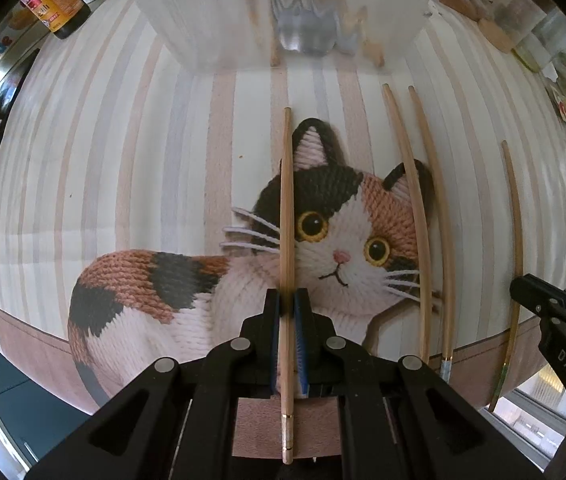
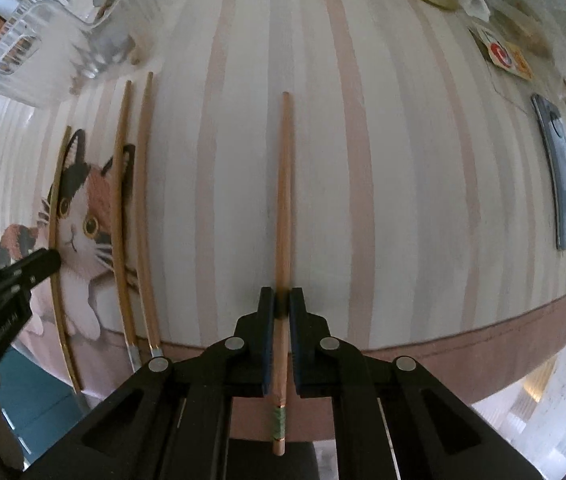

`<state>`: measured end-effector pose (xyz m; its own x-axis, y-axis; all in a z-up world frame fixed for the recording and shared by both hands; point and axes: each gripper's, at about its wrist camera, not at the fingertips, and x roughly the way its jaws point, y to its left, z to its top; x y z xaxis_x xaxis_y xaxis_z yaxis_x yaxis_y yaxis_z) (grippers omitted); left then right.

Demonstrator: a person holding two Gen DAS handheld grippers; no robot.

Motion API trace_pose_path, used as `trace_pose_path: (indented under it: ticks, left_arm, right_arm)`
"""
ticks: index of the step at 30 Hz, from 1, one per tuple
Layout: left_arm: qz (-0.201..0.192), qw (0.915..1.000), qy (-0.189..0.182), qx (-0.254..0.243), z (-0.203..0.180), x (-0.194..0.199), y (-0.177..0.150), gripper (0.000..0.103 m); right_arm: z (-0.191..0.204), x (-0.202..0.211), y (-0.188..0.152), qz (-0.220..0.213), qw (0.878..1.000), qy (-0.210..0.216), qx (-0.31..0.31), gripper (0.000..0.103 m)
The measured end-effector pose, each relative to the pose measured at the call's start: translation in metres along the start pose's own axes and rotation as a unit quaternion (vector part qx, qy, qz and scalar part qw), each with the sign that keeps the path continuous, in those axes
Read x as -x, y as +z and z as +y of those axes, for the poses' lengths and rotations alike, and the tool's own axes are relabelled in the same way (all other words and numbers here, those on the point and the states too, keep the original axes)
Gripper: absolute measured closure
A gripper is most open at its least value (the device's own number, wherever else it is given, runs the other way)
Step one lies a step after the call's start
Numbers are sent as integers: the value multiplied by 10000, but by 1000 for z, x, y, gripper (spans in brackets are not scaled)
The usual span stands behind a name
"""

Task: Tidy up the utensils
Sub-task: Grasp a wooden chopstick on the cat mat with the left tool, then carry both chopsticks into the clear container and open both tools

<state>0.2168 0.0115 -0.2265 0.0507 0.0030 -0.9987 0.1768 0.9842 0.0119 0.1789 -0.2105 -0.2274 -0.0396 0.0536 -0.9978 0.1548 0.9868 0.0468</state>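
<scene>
The left gripper (image 1: 287, 304), black with blue pads, points down at the table with its jaws nearly closed on a plain light-wood chopstick (image 1: 287, 216) that runs toward 12 o'clock across the printed calico cat (image 1: 323, 232). The right gripper (image 2: 281, 300) is likewise almost fully closed, pinching a light-wood chopstick with a green-wound butt end (image 2: 283, 208) over the striped tablecloth (image 2: 403, 200).

Two more bamboo chopsticks with metal-capped ends (image 1: 423, 220) lie side by side at 2 o'clock of the left gripper, between the two tools. The clear plastic utensil bin (image 1: 243, 20), already holding spoons and wooden pieces, sits at 12 o'clock in the left wrist view.

Probable step in hand: carry both sticks to the bin. Keep each grip firm (a thin round stick may swivel between flat pads). Lift straight up before travelling, so the far tips clear the cloth. Keep the two sticks parallel and the tools apart, then lower tip-first into the bin before releasing.
</scene>
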Motion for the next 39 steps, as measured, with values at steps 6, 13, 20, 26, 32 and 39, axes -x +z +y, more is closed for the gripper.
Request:
trace_pose_path:
  ticks: [6,13,20,26,32,39]
  left_arm:
    - [23,10000,-3,17,-3,-3,3,98]
    - [28,10000,32,-21,-3,-3,5,98]
    - [-399,9984,394,56,6,19,-7,98]
    - [-972,9937,451,337,26,73,-13,98]
    - [-1614,9850,77,606,41,146,-3,98]
    - [-1957,9748,-737,777,55,199,65,98]
  right_arm:
    - [1,3,-6,-18,10000,-48,58,95]
    - [-7,2,-8,-4,9999,-103,125,95]
    - [2,0,-4,-139,9999,-43,-43,96]
    - [4,33,-11,-501,9986,134,60,96]
    - [6,93,0,-1046,9934,455,114,96]
    - [23,168,64,-1646,9816,944,197,96]
